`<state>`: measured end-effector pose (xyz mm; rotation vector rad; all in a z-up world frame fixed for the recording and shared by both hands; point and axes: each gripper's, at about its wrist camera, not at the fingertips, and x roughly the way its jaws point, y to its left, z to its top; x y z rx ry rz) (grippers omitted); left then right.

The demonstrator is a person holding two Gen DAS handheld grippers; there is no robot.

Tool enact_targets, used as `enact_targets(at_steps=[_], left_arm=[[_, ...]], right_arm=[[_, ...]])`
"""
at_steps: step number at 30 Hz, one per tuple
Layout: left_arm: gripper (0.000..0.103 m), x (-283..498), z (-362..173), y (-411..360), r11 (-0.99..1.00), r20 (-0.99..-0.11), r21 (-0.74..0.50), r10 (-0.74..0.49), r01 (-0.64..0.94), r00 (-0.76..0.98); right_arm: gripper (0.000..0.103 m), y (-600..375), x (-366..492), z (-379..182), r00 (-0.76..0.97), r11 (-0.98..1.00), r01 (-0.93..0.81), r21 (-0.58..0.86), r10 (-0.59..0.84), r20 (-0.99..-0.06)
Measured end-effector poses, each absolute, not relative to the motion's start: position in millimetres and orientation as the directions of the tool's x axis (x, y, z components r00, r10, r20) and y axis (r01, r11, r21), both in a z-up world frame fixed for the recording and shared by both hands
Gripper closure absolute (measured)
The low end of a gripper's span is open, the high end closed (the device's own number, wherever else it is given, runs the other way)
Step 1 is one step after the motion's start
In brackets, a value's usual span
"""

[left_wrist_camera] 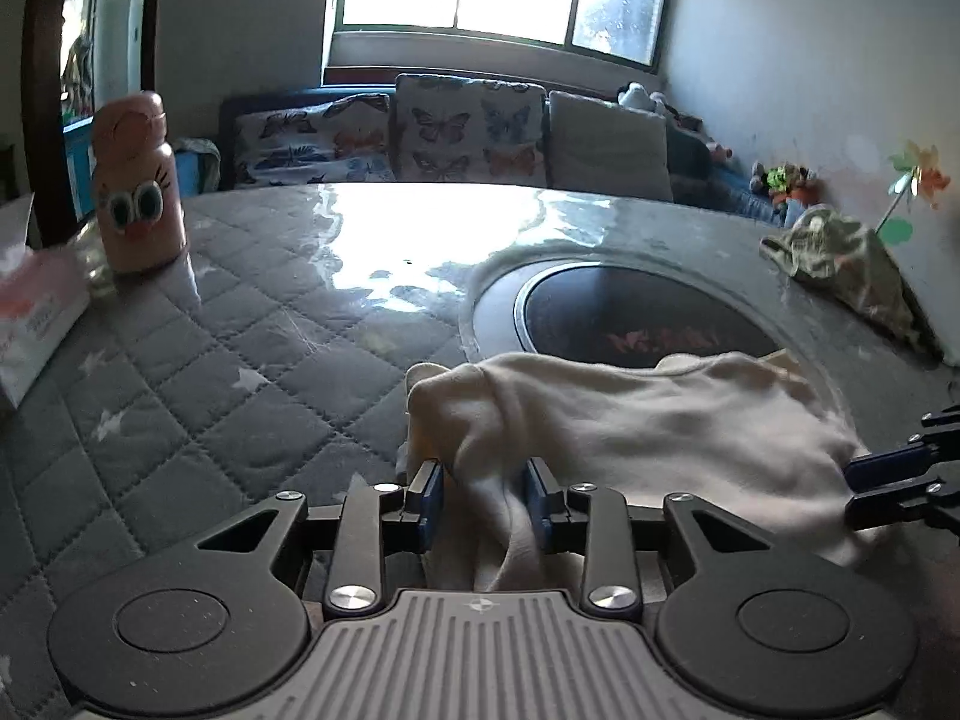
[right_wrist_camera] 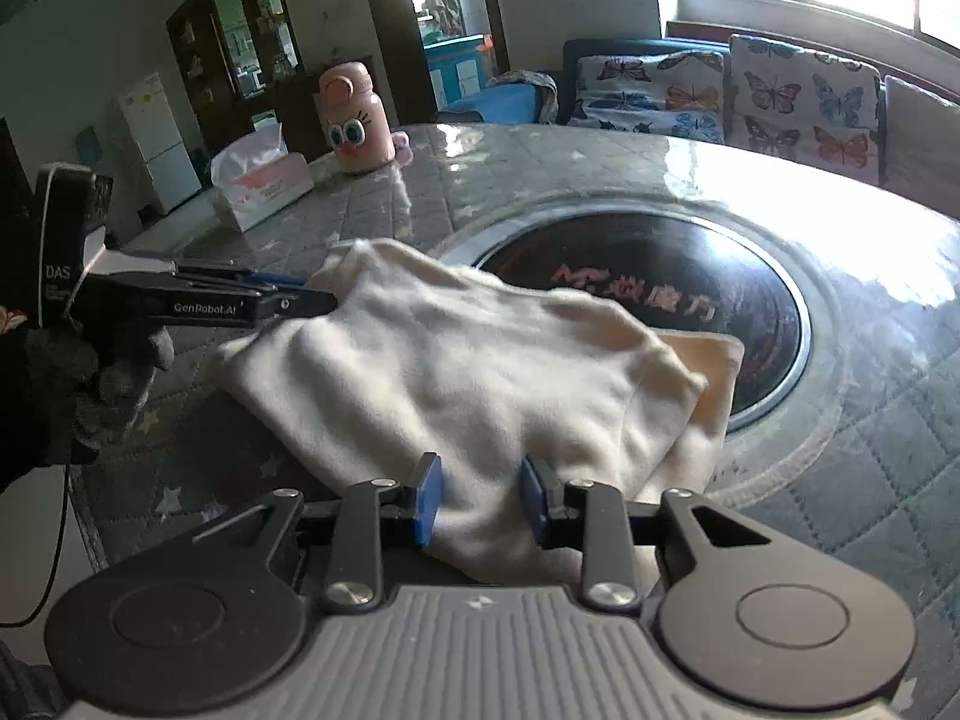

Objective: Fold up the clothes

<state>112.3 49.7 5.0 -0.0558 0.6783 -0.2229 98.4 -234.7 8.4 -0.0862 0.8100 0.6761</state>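
Presently: cloth held at two near corners, fold part done

Both grippers sit at the near edge of the cream cloth point(right_wrist_camera: 480, 372), one at each end, a placing that suits carrying that edge over evenly. The left gripper point(left_wrist_camera: 485, 495) has a bunched fold of the cloth between its blue pads; the jaws stand narrow, and the fabric fills the gap, so it reads as a light hold. The right gripper point(right_wrist_camera: 480, 495) also stands narrow with cloth lying between its fingers; whether the pads press cannot be told. A gloved hand point(right_wrist_camera: 90, 378) carries the left tool.

The cloth lies on the quilted table point(right_wrist_camera: 870, 450), its far part overlapping the dark round inset point(right_wrist_camera: 720, 276). It is soft, thick and rumpled, already doubled, with a paler peach layer showing beneath at the right corner. Edges are not yet aligned.
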Motion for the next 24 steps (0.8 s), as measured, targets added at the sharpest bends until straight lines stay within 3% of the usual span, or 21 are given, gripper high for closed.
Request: enact_targets(at_steps=[6, 12, 20, 24], left_arm=[[0.071, 115.8, 25.1, 42.8, 0.972, -0.567, -0.124, -0.233, 0.197, 0.79], [0.071, 134.7, 15.3, 30.2, 0.971, -0.602, -0.096, -0.232, 0.22, 0.764], [0.064, 127.7, 16.3, 38.5, 0.978, -0.601, -0.1, -0.205, 0.183, 0.772], [0.054, 112.9, 18.8, 45.2, 0.982, -0.602, -0.107, -0.188, 0.155, 0.776]], right_arm=[[0.074, -234.4, 124.9, 11.7, 0.541, 0.817, -0.552, 0.167, 0.504, -0.673], [0.074, -239.0, 160.1, -5.0, 0.568, 0.863, -0.47, 0.185, 0.456, -0.685], [0.069, -259.3, 161.6, -5.2, 0.623, 0.9, -0.399, 0.177, 0.408, -0.667], [0.065, -269.7, 152.0, -1.0, 0.639, 0.909, -0.379, 0.17, 0.391, -0.662]])
